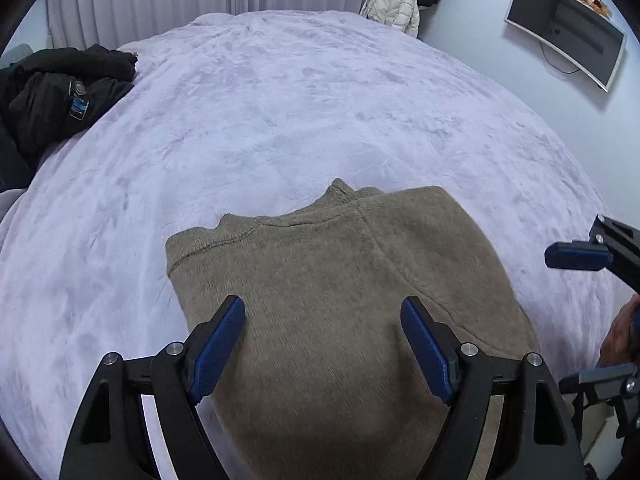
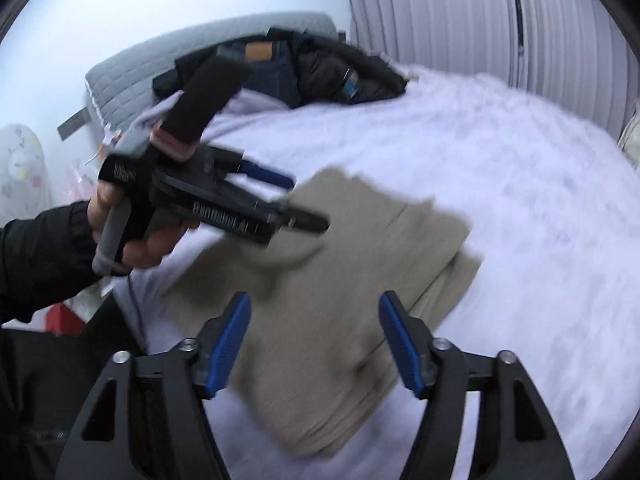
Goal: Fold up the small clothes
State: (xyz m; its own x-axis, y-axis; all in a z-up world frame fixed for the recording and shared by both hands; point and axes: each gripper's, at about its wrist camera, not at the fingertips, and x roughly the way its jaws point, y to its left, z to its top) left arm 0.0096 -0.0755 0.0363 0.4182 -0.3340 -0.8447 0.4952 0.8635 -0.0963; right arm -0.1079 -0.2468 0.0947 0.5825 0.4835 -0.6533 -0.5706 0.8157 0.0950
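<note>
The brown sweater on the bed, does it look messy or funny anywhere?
Not really. The brown sweater lies folded flat on the bed. Only its layered edges are stepped rather than lined up, and its near end hangs over the bed's edge. Neither tool touches it.

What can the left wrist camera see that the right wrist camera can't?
Only the left wrist view shows the flat dark screen on the wall and the cream puffy jacket hanging in the corner.

Only the right wrist view shows the grey quilted headboard and the hand in a black sleeve holding the left gripper.

Both show the folded beige knitted sweater, the fluffy pale lilac blanket, the pile of black clothes, and open blue-padded fingers.
</note>
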